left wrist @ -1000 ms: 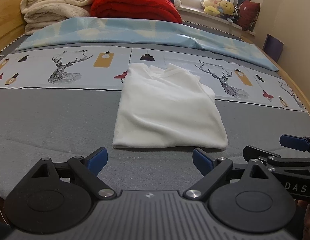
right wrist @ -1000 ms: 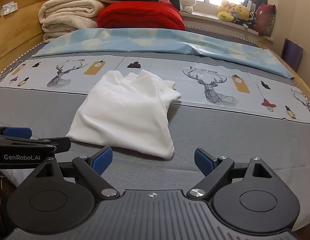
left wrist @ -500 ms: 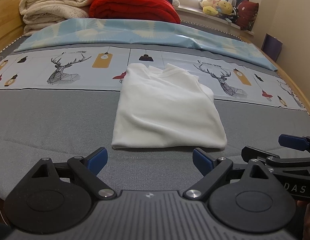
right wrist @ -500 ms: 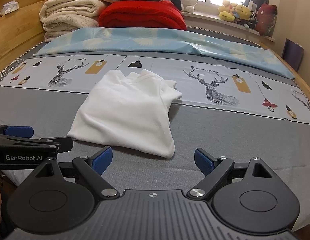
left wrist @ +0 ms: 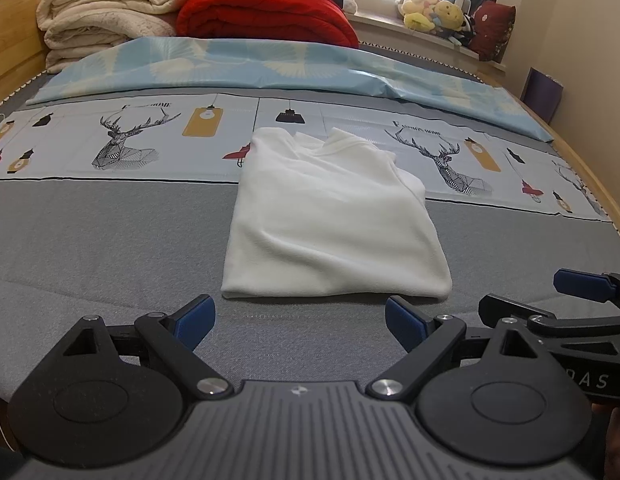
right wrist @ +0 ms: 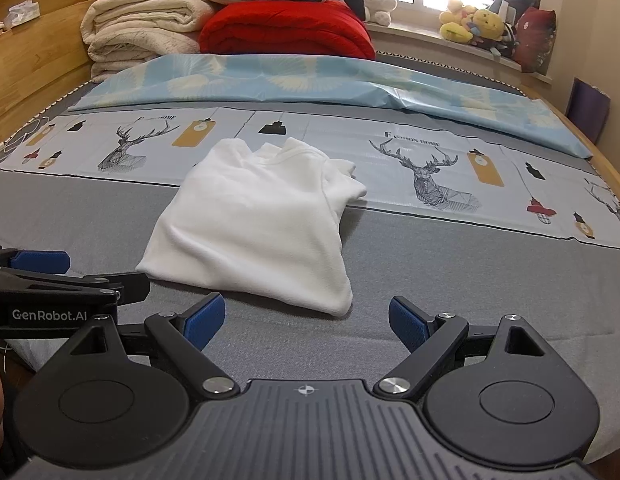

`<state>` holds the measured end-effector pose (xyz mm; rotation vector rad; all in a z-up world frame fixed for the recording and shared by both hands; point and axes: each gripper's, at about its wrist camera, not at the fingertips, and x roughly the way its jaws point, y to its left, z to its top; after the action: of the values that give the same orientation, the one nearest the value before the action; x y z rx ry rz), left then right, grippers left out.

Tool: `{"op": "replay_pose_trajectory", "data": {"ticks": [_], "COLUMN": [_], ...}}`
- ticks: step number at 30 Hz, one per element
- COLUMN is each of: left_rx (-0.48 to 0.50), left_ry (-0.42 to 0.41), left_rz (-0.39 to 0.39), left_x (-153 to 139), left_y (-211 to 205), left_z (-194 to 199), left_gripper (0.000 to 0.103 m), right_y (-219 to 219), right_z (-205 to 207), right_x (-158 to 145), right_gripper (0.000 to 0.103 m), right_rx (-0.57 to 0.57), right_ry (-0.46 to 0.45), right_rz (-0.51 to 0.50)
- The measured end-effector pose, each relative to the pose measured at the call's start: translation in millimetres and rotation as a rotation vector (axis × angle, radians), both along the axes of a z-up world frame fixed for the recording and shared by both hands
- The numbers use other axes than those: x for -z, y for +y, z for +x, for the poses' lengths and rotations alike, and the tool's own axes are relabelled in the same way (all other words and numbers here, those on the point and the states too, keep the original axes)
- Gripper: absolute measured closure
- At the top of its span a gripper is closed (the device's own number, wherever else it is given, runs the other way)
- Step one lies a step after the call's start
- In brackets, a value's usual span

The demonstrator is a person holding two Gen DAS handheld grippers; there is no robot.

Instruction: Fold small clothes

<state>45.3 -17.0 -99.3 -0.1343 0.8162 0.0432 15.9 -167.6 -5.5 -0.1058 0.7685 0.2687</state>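
A small white garment [left wrist: 330, 220] lies folded into a rough rectangle on the grey bed cover, collar end away from me; it also shows in the right wrist view [right wrist: 258, 224]. My left gripper [left wrist: 300, 318] is open and empty, just short of the garment's near hem. My right gripper [right wrist: 306, 322] is open and empty, near the garment's near right corner. Each gripper shows at the edge of the other's view: the right one [left wrist: 582, 292] and the left one [right wrist: 42, 268].
The bed [left wrist: 90, 232] has a deer-print strip [left wrist: 130, 140] and a light blue sheet [left wrist: 270, 64] behind the garment. Folded cream blankets [left wrist: 106, 12] and a red duvet [left wrist: 266, 16] are stacked at the far end. Plush toys [left wrist: 434, 16] sit on the sill. A wooden bed frame [right wrist: 30, 60] runs along the left.
Both grippers have drifted very slightly; the view shifted a little. The garment has not moved and both grippers stay open.
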Motion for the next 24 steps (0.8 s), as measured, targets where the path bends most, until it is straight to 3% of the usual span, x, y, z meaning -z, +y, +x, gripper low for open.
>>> {"op": "replay_pose_trajectory", "data": {"ticks": [24], "left_rx": [0.002], "left_ry": [-0.009], "left_rz": [-0.004], "left_x": [-1.5], "left_y": [-2.8], "left_z": [-1.7], "left_gripper": [0.008], "right_y": [0.0], "right_z": [-0.5], "right_x": [0.7], "right_gripper": [0.013], "right_rx": [-0.006], "right_ry": [0.003], "right_rz": [-0.002]}}
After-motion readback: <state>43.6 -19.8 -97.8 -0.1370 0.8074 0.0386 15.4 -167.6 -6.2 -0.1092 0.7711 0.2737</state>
